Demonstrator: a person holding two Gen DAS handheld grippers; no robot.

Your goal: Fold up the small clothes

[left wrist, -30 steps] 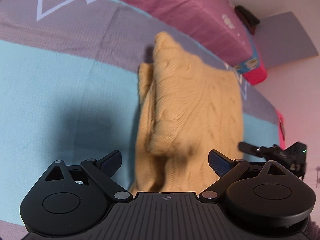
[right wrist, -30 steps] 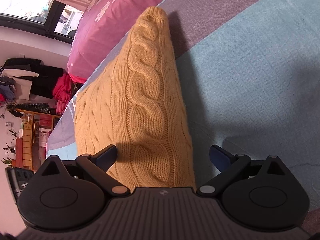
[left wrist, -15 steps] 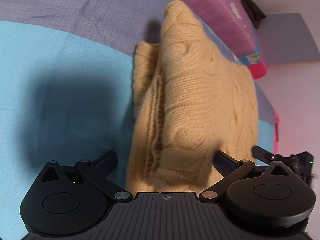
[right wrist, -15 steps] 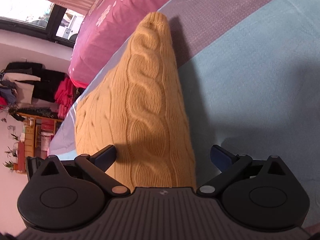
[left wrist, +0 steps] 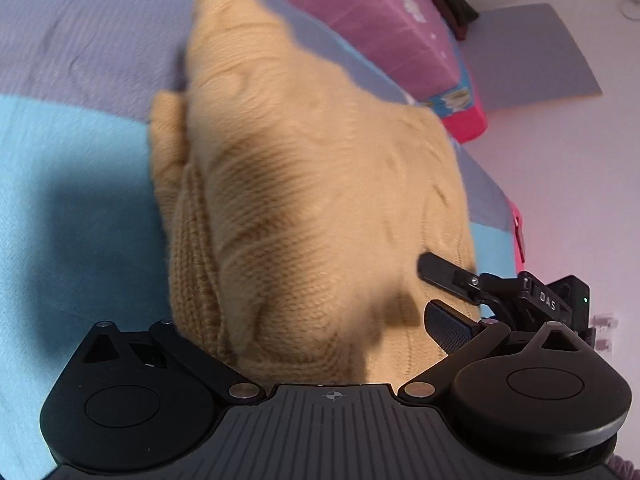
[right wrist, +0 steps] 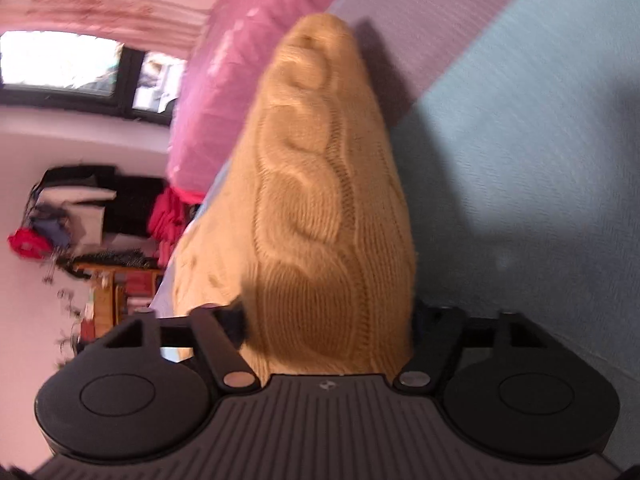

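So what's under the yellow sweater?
The knitted sweater lies on a bedspread with blue and purple areas, showing all around it. Whatever is directly beneath is covered. A pink quilt sits behind it.

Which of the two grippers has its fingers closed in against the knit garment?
The right gripper: its fingers press the tan cable-knit sweater from both sides. The left gripper stands spread wide, its visible finger clear of the fabric.

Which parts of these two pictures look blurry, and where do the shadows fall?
Left wrist view: the tan cable-knit sweater is motion-smeared, with a dark shadow on the light blue bedspread to its left. Right wrist view: the window and shelves at left are blurred; shadow covers the sweater's near end.
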